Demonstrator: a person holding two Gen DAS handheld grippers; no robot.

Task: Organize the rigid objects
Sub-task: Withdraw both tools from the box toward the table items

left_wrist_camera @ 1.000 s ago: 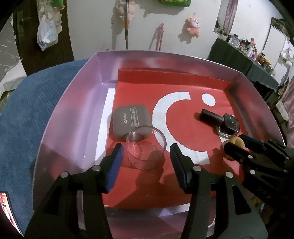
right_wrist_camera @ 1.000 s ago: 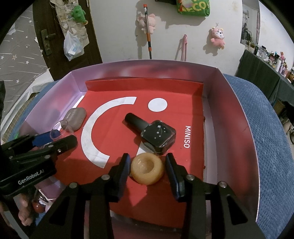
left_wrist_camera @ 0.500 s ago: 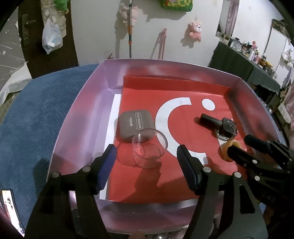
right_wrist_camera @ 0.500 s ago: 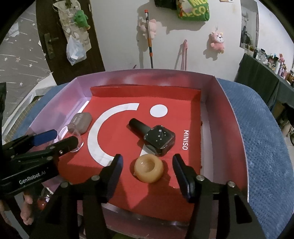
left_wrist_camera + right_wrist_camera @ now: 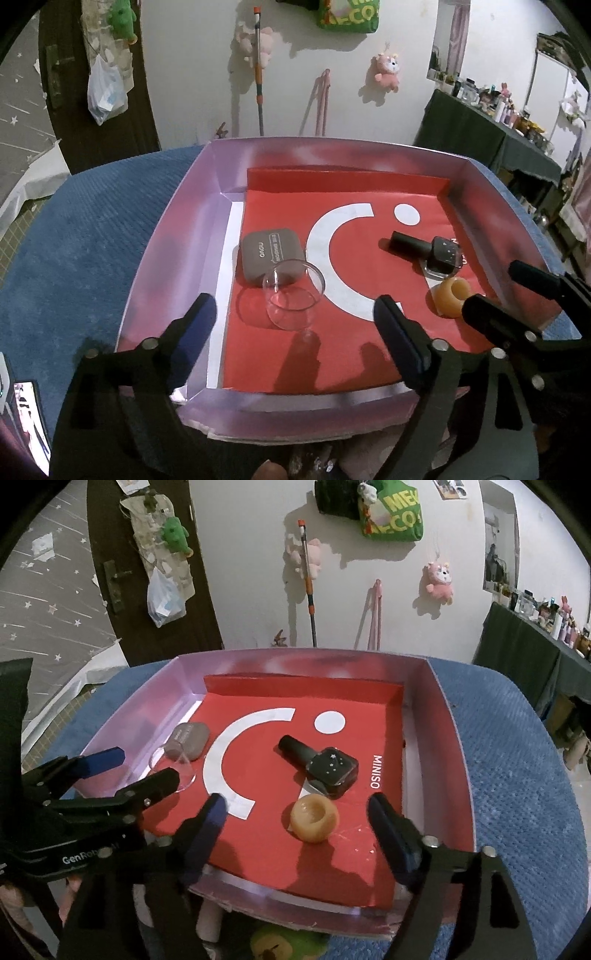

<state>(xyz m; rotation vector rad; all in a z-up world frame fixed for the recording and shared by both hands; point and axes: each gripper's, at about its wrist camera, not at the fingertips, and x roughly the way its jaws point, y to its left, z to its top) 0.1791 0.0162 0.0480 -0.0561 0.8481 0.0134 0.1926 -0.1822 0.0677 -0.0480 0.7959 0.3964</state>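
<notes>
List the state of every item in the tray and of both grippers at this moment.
clear glass cup: lying on its side, against the eyeshadow case
eyeshadow case: closed, flat
nail polish bottle: capped, lying down
amber ring: flat, free
left gripper: open, empty
right gripper: open, empty
tray: lined with red paper
</notes>
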